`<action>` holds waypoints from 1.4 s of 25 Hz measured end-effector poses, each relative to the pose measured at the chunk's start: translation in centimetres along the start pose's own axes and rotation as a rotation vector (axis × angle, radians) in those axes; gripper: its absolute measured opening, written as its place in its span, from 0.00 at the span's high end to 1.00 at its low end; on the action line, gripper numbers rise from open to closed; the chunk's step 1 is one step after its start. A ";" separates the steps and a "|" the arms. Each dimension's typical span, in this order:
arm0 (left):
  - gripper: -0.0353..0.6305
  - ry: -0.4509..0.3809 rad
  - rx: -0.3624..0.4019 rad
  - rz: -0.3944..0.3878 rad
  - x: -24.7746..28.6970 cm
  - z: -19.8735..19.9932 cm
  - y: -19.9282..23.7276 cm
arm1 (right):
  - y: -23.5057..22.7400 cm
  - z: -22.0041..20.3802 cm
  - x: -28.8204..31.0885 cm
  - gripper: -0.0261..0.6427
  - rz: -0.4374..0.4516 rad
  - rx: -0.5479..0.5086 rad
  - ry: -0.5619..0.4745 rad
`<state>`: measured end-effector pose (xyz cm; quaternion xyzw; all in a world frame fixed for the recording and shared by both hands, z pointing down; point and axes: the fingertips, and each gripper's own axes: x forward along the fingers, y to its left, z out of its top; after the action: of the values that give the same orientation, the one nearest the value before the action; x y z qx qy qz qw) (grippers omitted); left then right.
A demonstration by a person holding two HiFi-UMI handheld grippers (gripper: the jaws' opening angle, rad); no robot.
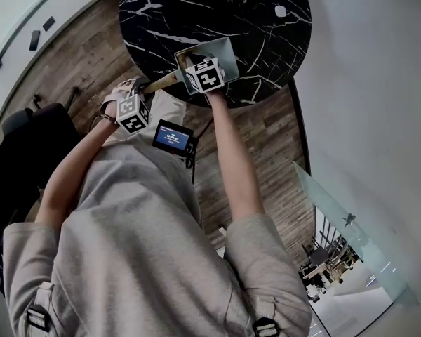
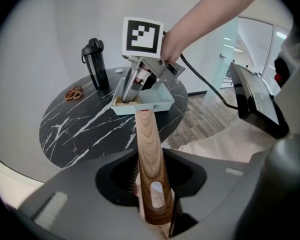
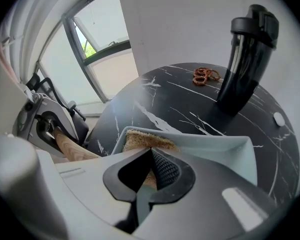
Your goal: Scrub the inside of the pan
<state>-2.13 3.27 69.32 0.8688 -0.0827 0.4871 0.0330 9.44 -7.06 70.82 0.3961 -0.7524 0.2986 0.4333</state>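
1. Head view puts the black marble table [image 1: 161, 20] just ahead of both grippers, and the person stands at its near edge.
2. The pale blue square pan [image 2: 155, 104] sits on the table straight ahead of the left gripper and directly beneath the right gripper's tips.
3. The left gripper [image 2: 152, 184] has its jaws partly closed and clamped on the pan's wooden handle [image 2: 148, 139]. The handle runs out between the pads to the pan's near wall.
4. The right gripper [image 3: 150, 156] has its jaws pinched almost together on a tan scouring pad [image 3: 147, 140]. The pad sticks out past the tips and lies in the pan's corner on the side toward the left gripper.
5. A black bottle [image 3: 245, 59] stands on the table beyond the pan, well apart from either gripper.
6. Judged from this, the step in hand is the scrubbing itself, with the pan braced by its handle and the pad down inside it.
7. The next move calls for a firm hold on the handle. The right gripper should press the pad down and sweep it out of that corner across the pan floor, low enough that the pad, not the jaw tips, rubs the surface.
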 end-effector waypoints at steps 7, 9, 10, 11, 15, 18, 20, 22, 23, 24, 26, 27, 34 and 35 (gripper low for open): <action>0.76 0.001 0.011 0.007 -0.1 0.1 0.3 | -0.2 -0.2 -3.2 0.77 -0.033 -0.137 -0.048; 0.76 0.001 0.011 0.008 -0.1 0.0 0.4 | -0.1 -0.7 -2.9 0.65 -0.022 -0.141 -0.025; 0.76 0.002 0.012 0.008 -0.1 0.0 0.4 | -0.3 -1.0 -2.6 0.65 -0.039 -0.150 -0.008; 0.76 0.002 0.012 0.009 -0.1 0.1 0.4 | -0.5 -1.3 -2.3 0.65 -0.065 -0.159 0.014; 0.76 0.004 0.016 0.010 0.0 0.1 0.4 | -1.3 -1.8 -1.1 0.69 -0.106 -0.113 0.073; 0.76 0.005 0.015 0.012 -0.1 0.0 0.4 | -1.3 -1.6 -1.2 0.79 -0.115 -0.130 0.095; 0.76 0.003 0.014 0.013 -0.1 0.1 0.4 | -1.8 -1.5 -1.9 0.89 -0.136 -0.127 0.085; 0.76 0.003 0.013 0.012 -0.1 0.1 0.3 | -2.7 -1.2 -3.0 0.93 -0.169 -0.109 0.054; 0.76 0.003 0.012 0.013 -0.1 0.1 0.3 | -3.3 -1.0 -3.8 0.93 -0.192 -0.108 0.038; 0.76 0.005 0.012 0.013 -0.1 0.1 0.4 | -4.0 -0.8 -4.6 0.93 -0.219 -0.112 0.024; 0.76 0.007 0.012 0.014 -0.1 0.1 0.4 | -5.8 -0.5 -6.4 0.93 -0.288 -0.133 0.011; 0.76 0.007 0.014 0.014 -0.1 0.1 0.4 | -6.9 -0.6 -7.3 0.93 -0.330 -0.155 0.021; 0.76 0.002 0.000 0.015 -0.1 0.0 0.5 | -10.1 -5.3 -5.7 0.93 -0.446 -0.365 0.247; 0.76 0.002 -0.007 0.014 -0.1 0.0 0.5 | -10.1 -5.9 -5.3 0.93 -0.448 -0.355 0.252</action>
<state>-2.25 2.83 69.24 0.8677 -0.0902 0.4878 0.0326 22.16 -5.75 69.83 0.4302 -0.6271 0.1064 0.6406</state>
